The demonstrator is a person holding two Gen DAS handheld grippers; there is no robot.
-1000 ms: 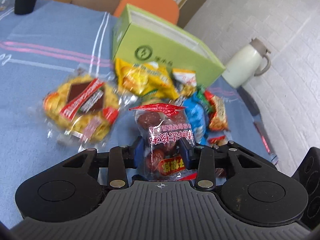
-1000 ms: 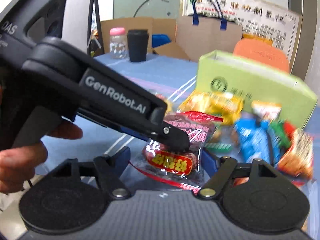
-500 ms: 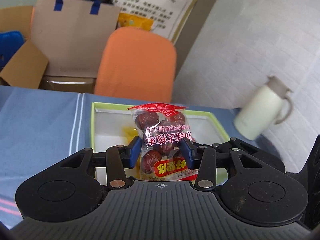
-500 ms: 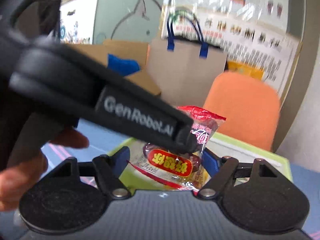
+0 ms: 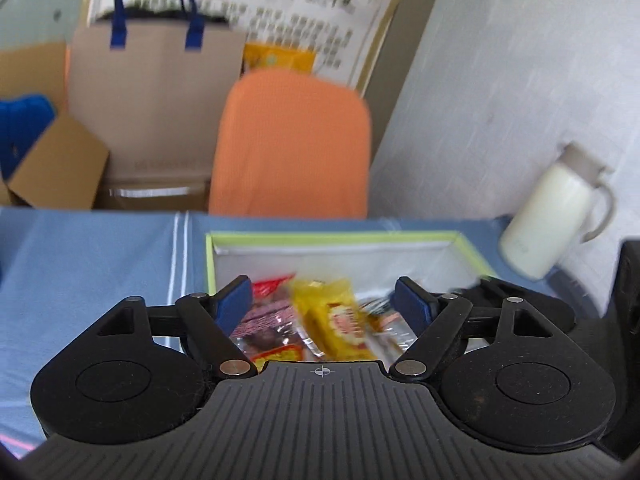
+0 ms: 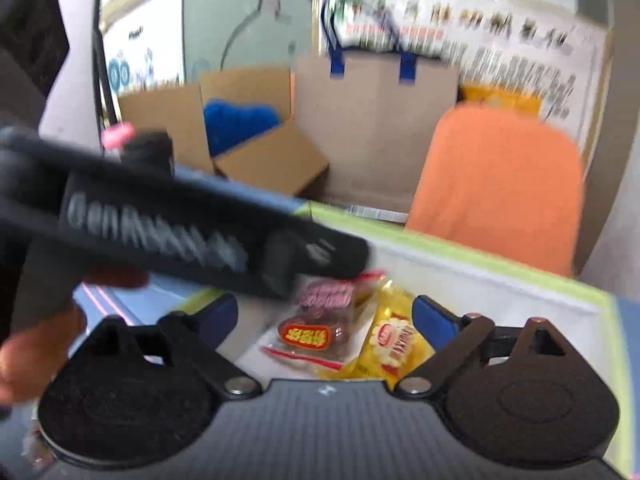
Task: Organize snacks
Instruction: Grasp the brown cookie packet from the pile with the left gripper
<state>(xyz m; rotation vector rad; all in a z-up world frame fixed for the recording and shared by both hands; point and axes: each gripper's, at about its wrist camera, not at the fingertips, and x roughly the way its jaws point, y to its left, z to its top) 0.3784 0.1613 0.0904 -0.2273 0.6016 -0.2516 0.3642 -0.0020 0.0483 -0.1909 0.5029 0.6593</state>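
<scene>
A green-rimmed box (image 5: 336,235) (image 6: 500,258) with a white inside sits on the blue tablecloth. In it lie the clear packet of red dates (image 5: 266,330) (image 6: 316,330) and a yellow snack packet (image 5: 336,320) (image 6: 394,338). My left gripper (image 5: 324,306) hangs over the box, its jaws opening, blue pads apart from the date packet below. My right gripper (image 6: 326,316) is also over the box with jaws opening, nothing pressed between its pads. The left gripper's black body (image 6: 192,236) crosses the right wrist view, blurred, with a hand (image 6: 36,344) under it.
An orange chair back (image 5: 292,144) (image 6: 496,188) stands behind the table. A white jug (image 5: 556,216) sits at the right by the wall. A brown paper bag (image 5: 156,96) and open cardboard boxes (image 6: 256,136) stand farther back.
Both grippers carried the date packet from the snack pile to above the box, then opened. The packet has dropped out of the jaws and now lies in the box beside the yellow packet.
</scene>
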